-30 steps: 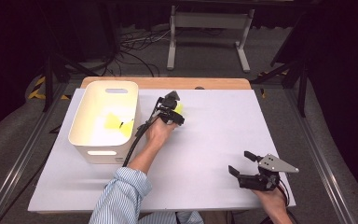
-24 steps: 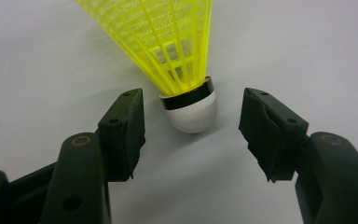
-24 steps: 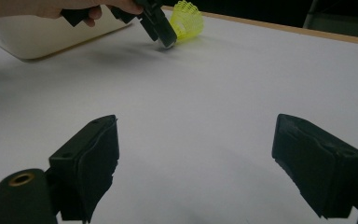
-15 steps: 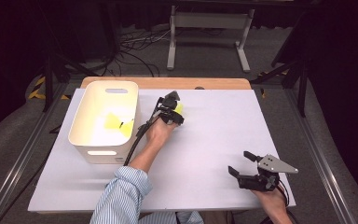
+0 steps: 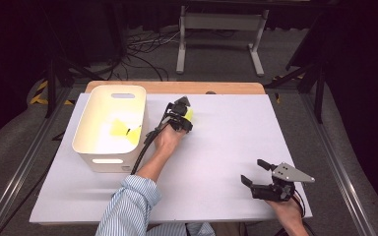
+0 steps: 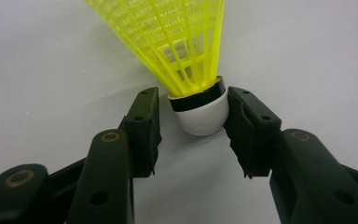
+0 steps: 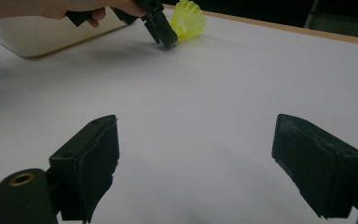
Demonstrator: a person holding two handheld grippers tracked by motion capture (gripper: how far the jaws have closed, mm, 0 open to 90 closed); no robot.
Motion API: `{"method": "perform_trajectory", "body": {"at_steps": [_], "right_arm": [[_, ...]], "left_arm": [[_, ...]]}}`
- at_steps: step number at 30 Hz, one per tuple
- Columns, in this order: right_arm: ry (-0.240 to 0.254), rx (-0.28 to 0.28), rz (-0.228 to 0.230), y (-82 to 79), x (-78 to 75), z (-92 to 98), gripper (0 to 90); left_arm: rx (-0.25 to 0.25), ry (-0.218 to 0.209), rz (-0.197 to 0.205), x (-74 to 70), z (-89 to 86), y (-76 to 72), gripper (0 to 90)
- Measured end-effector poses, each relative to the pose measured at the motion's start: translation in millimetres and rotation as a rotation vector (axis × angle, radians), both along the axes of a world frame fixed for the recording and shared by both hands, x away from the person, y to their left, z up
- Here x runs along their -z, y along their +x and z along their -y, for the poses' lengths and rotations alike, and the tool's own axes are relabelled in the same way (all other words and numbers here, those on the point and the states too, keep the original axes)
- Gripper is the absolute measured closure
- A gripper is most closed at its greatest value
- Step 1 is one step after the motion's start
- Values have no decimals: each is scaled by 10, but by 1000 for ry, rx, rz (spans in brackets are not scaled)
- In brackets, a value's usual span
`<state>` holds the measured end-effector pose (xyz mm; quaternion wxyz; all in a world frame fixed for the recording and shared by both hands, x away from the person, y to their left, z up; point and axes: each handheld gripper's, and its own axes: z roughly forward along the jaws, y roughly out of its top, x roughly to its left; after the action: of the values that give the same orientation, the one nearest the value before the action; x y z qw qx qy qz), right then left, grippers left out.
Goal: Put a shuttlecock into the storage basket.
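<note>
High view, left to right: a white bin (image 5: 109,129) stands at the left of the white table (image 5: 226,147) with yellow shuttlecocks (image 5: 123,129) already lying inside. Just right of it, the left gripper (image 5: 183,114) reaches a lone yellow shuttlecock (image 5: 189,114) lying on the table. Left gripper view puts that shuttlecock's white cork (image 6: 201,114) between the parted jaws: the right jaw touches or nearly touches the cork, while a gap remains at the left, so nothing is clamped yet. At the near right corner, the right gripper (image 5: 261,178) rests low with its jaws spread wide and nothing between them; its own view looks across bare table toward the far shuttlecock. The step in hand appears to be the pick-up, probably ahead of a drop into the bin. Next, the jaws need to close squarely on the cork, not the flimsy mesh skirt, before any lift.
</note>
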<state>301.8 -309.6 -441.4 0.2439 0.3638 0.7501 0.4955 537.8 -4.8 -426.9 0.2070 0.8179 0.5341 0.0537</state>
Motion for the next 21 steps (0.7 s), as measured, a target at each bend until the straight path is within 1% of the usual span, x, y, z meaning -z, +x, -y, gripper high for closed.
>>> {"method": "perform_trajectory", "body": {"at_steps": [6,12,19,20,21], "right_arm": [[-5,-1,1,0,1,-5,154],[-4,-1,0,0,0,-3,154],[-3,-4,0,-1,-1,-4,153],[-3,-4,0,-1,-1,-5,153],[-2,-5,0,0,0,-5,153]], "left_arm": [[1,-2,0,-1,-2,0,577],[1,4,1,-2,2,-2,614],[0,8,2,-4,7,-7,622],[1,9,2,-4,8,-7,624],[6,21,7,-8,13,-13,626]]}}
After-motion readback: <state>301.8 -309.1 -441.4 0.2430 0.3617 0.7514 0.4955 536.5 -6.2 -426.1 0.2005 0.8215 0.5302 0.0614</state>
